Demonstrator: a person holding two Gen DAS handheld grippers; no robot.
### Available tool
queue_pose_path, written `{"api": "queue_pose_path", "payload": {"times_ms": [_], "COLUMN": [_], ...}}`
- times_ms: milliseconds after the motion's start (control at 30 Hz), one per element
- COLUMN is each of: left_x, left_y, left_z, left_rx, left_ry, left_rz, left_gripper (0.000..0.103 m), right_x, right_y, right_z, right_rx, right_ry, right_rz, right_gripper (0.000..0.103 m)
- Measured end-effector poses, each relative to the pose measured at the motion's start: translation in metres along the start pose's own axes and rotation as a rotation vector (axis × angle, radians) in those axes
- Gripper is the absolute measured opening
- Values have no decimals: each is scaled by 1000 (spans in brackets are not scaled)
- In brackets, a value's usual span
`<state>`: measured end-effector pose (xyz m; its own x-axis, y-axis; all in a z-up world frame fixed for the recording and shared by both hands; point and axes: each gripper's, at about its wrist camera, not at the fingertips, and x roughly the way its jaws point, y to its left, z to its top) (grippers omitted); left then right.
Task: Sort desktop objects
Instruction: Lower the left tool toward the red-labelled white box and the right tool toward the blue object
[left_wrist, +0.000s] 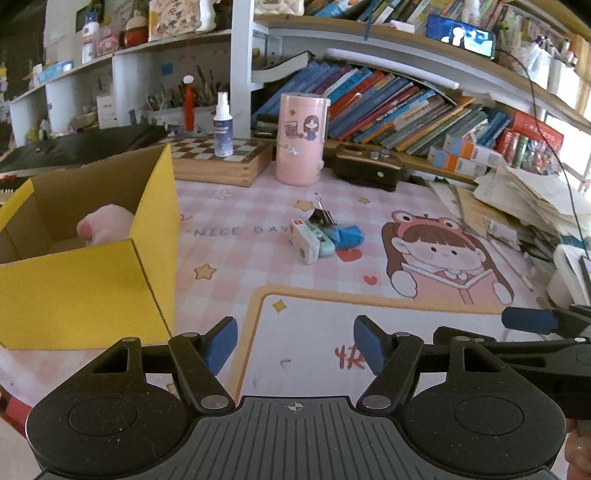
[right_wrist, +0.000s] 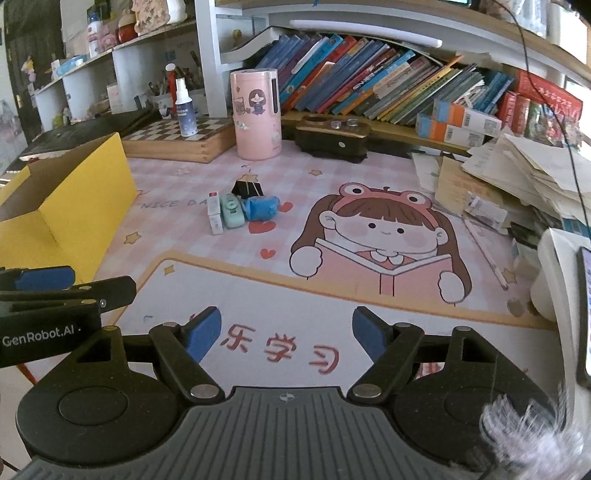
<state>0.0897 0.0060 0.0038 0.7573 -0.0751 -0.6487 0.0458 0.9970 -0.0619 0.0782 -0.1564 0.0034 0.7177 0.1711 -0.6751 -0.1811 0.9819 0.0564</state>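
Note:
A small heap lies mid-desk on the pink mat: a white box (left_wrist: 303, 240) (right_wrist: 214, 214), a mint correction tape (left_wrist: 325, 242) (right_wrist: 231, 210), a blue object (left_wrist: 347, 236) (right_wrist: 261, 207) and a black binder clip (left_wrist: 321, 216) (right_wrist: 246, 189). An open yellow cardboard box (left_wrist: 85, 280) (right_wrist: 74, 206) stands at the left with a pink plush (left_wrist: 105, 225) inside. My left gripper (left_wrist: 295, 345) is open and empty, low over the mat's near part. My right gripper (right_wrist: 286, 330) is open and empty beside it.
A pink cylinder container (left_wrist: 301, 138) (right_wrist: 256, 114), a chessboard box (left_wrist: 221, 158) with a spray bottle (left_wrist: 222, 125) and a black device (left_wrist: 369, 164) stand at the back. Books fill the shelf (left_wrist: 388, 107). Piled papers (right_wrist: 517, 181) and a white appliance (right_wrist: 557, 280) crowd the right.

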Motion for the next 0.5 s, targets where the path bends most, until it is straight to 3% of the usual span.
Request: {"api": "queue_pose_path", "payload": {"times_ms": [500], "left_x": [33], "left_y": [-22], "left_z": [25], "left_rx": [-36], "left_ry": [18], "left_rz": [86], "left_gripper": [71], "right_x": [40], "right_y": [-32], "right_z": [29], "right_rx": [-38], "right_ry": [14], "right_rz": [92], "right_gripper": [77]}}
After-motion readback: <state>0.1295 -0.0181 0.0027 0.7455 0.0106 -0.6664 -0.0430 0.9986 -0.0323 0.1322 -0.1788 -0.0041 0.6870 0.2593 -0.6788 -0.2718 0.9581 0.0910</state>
